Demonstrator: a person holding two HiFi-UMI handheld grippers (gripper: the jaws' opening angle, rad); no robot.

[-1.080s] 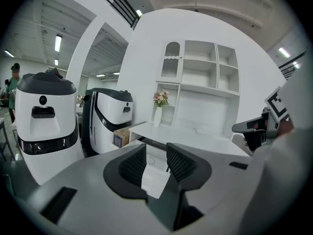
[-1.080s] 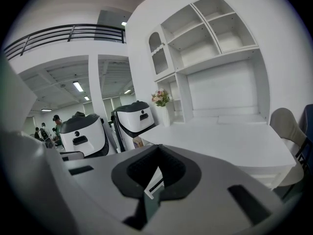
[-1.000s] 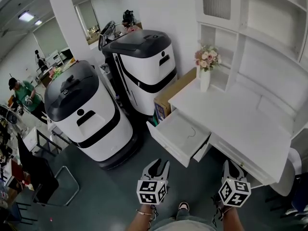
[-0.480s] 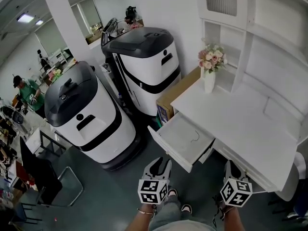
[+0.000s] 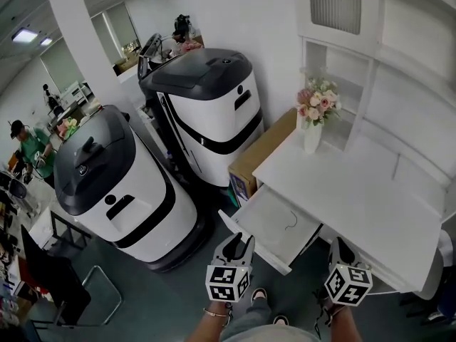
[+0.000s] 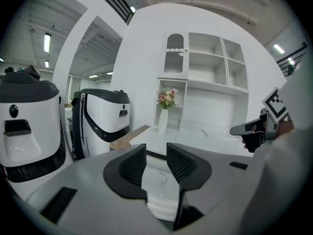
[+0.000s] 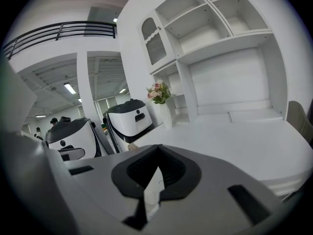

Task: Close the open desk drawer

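Observation:
The white desk [image 5: 363, 198] has one drawer [image 5: 274, 226] pulled out toward me, holding only a small dark curl [image 5: 291, 223]. My left gripper [image 5: 238, 243] is open with nothing between its jaws. It hovers just short of the drawer's front panel [image 5: 251, 242]. In the left gripper view, the drawer's inside [image 6: 159, 182] shows through the gap of the left gripper [image 6: 155, 153]. My right gripper [image 5: 340, 250] is shut and empty, and hangs in front of the desk edge to the right of the drawer. In the right gripper view, the right gripper [image 7: 158, 147] shows its tips touching.
Two big white-and-black machines [image 5: 117, 184] [image 5: 206, 105] stand left of the desk, with a cardboard box [image 5: 260, 152] wedged against its side. A vase of flowers [image 5: 313, 123] and a white shelf unit [image 5: 385, 77] sit on the desk. A person in green [image 5: 32, 152] is at the far left.
I have moved closer to the desk: the drawer now lies nearer to both grippers. The left jaws stay open and the right jaws stay shut.

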